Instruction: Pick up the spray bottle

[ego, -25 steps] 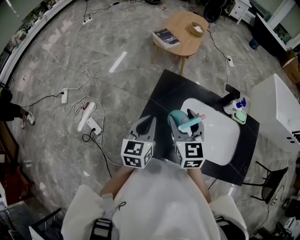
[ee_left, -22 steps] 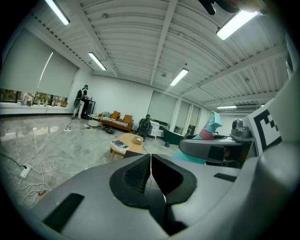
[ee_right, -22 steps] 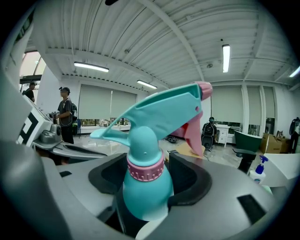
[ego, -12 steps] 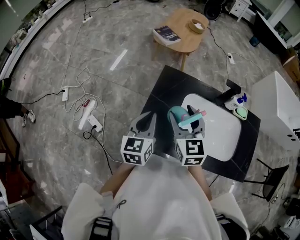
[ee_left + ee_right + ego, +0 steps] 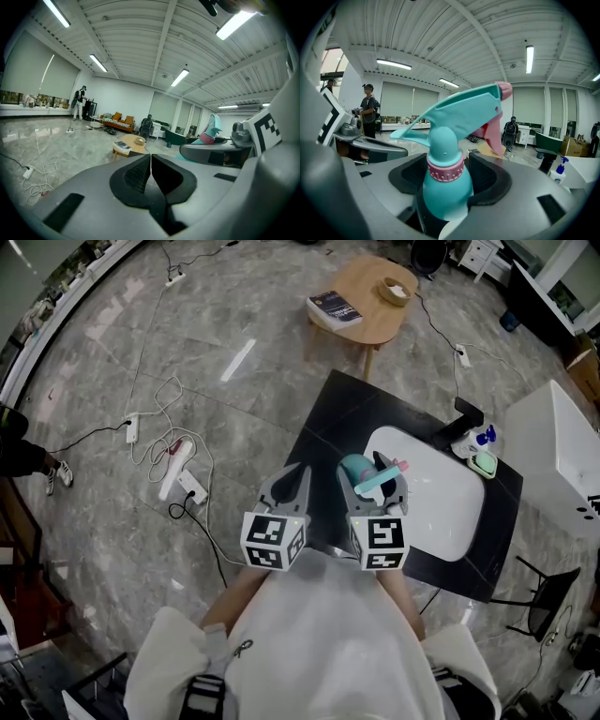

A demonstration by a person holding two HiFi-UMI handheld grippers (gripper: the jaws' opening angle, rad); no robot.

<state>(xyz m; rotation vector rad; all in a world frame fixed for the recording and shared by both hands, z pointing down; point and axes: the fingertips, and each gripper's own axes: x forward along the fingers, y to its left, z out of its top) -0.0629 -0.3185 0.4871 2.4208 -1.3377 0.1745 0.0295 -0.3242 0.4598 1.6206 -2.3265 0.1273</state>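
Note:
A teal spray bottle (image 5: pixel 359 472) with a pink collar and pink trigger stands upright between the pads of my right gripper (image 5: pixel 376 486), which is shut on its body. In the right gripper view the bottle (image 5: pixel 443 187) fills the middle, its nozzle pointing right. The hold is above the near edge of a black table (image 5: pixel 337 418). My left gripper (image 5: pixel 298 478) hangs beside it on the left, shut with nothing in it; its pads (image 5: pixel 140 174) meet at the tips. The bottle's head (image 5: pixel 212 130) also shows at the right of the left gripper view.
A white basin (image 5: pixel 441 512) is set in the black table, with a blue pump bottle (image 5: pixel 483 439) and a green soap dish (image 5: pixel 485 465) at its far corner. A round wooden table (image 5: pixel 370 320) carries a book (image 5: pixel 333 310) and a bowl (image 5: pixel 392 292). Cables and power strips (image 5: pixel 173 470) lie on the floor at left.

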